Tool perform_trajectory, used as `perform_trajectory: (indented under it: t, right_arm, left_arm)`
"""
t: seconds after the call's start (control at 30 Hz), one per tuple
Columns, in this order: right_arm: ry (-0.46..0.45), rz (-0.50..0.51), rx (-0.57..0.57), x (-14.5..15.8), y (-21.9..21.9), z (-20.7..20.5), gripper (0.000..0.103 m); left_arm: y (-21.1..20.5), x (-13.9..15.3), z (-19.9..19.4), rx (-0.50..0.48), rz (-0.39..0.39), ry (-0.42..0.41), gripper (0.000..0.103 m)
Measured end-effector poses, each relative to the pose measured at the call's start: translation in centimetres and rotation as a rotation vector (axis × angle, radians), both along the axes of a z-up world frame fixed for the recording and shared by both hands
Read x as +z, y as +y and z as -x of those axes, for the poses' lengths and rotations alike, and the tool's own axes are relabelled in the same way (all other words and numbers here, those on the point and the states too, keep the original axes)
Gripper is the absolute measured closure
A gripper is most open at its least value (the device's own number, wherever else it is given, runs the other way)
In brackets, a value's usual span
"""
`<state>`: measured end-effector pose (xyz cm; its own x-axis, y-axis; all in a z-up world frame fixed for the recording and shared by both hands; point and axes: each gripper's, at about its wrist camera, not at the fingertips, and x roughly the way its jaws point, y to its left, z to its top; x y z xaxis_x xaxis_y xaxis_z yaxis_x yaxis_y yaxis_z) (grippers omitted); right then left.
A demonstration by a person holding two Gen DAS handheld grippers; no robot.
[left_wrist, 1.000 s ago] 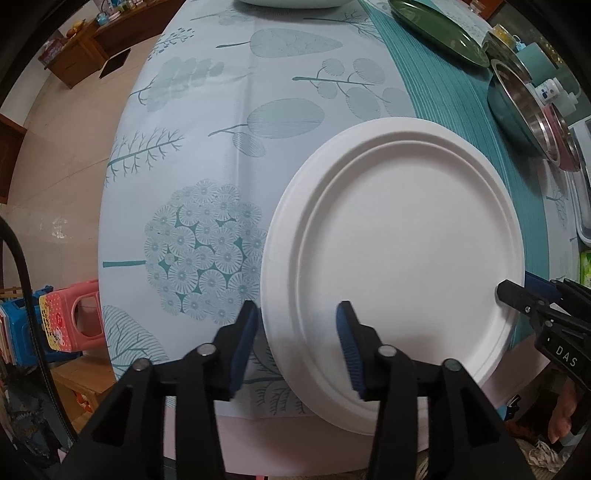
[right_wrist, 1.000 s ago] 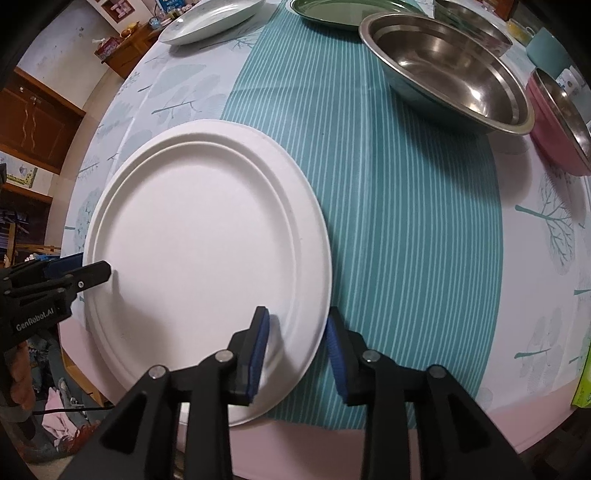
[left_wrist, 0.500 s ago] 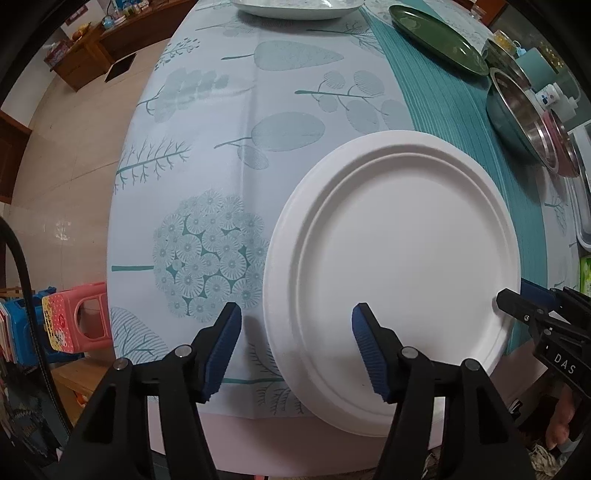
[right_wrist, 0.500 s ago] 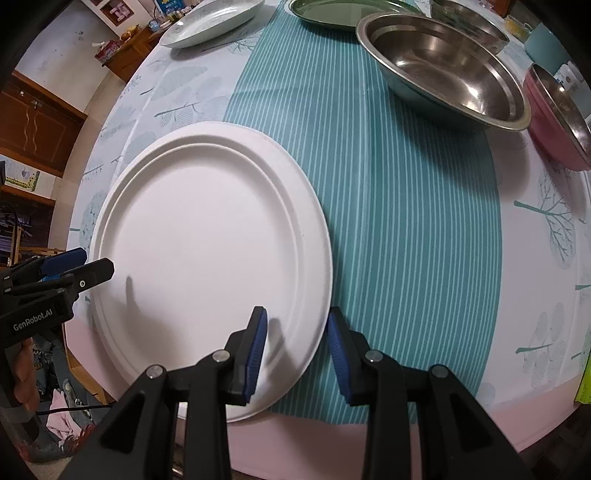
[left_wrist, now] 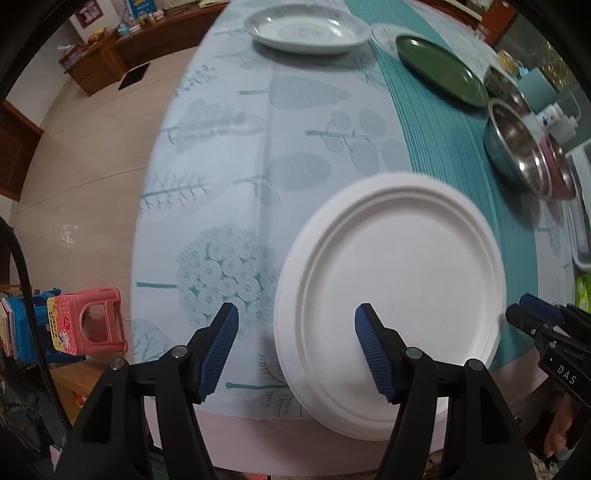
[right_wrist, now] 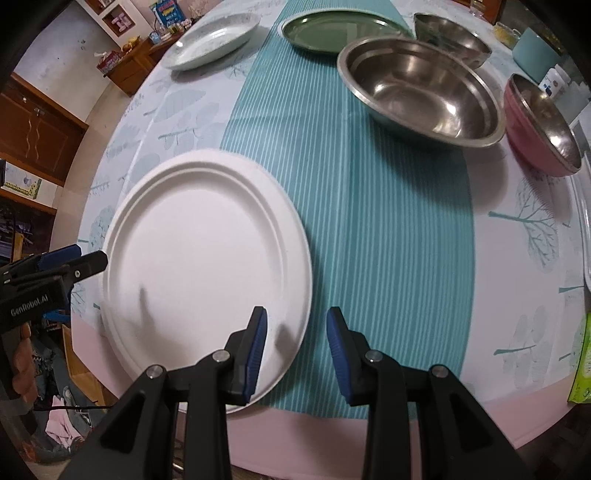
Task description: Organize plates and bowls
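A white paper plate [left_wrist: 399,280] [right_wrist: 207,254] lies flat at the near edge of the table. My left gripper [left_wrist: 295,317] hangs above the plate's left rim, which shows in the gap between its jaws. Those jaws are opening and the pads touch nothing. My right gripper [right_wrist: 297,317] stands over the plate's right rim with a narrower gap, its pads also clear of the plate. Each gripper shows at the edge of the other's view, the left gripper [right_wrist: 74,258] and the right gripper [left_wrist: 532,317].
Farther back stand a pale ceramic plate [right_wrist: 212,40], a green plate [right_wrist: 340,31], a large steel bowl [right_wrist: 421,92], a smaller steel bowl [right_wrist: 450,33] and a pink bowl [right_wrist: 539,125]. A white tray [right_wrist: 585,221] sits at the right edge. A pink stool [left_wrist: 88,325] stands on the floor.
The left jaws have spread wider. Both grippers have risen from the plate, which looks smaller and stays on the table.
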<state>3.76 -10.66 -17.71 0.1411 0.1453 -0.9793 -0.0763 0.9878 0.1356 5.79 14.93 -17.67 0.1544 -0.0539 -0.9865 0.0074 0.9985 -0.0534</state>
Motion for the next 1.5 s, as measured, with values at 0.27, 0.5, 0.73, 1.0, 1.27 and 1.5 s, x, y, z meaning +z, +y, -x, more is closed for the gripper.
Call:
perform_trajectory:
  t: [0.27, 0.5, 0.73, 1.0, 1.27, 1.5]
  right_arm:
    - [-0.06, -0.03, 0.022, 3.2, -1.4, -0.6, 0.069]
    - [-0.17, -0.017, 0.117, 8.0, -1.3, -2.2, 0.069]
    - [-0.266, -0.032, 0.197, 13.2, -1.6, -5.6, 0.069]
    - [-0.344, -0.048, 0.215, 17.7, 0.1, -11.8, 0.069]
    - [-0.346, -0.07, 0.142, 18.9, 2.1, -18.5, 0.069]
    - [-0.3, -0.07, 0.109, 16.7, 5.1, -24.9, 0.069]
  left_arm:
    - [-0.4, 4.6, -1.1, 0.042, 0.02, -0.1, 0.039]
    - [-1.8, 10.1, -1.8, 0.059, 0.023, -0.21, 0.038]
    - [-2.5, 16.1, -3.6, 0.072, -0.039, -0.316, 0.035]
    - [-1.4, 21.5, -7.6, 0.053, -0.146, -0.401, 0.025]
    - [1.0, 21.1, -15.8, -0.026, -0.156, -0.37, 0.025]
    - [3.0, 15.7, -24.3, -0.082, -0.125, -0.289, 0.025]
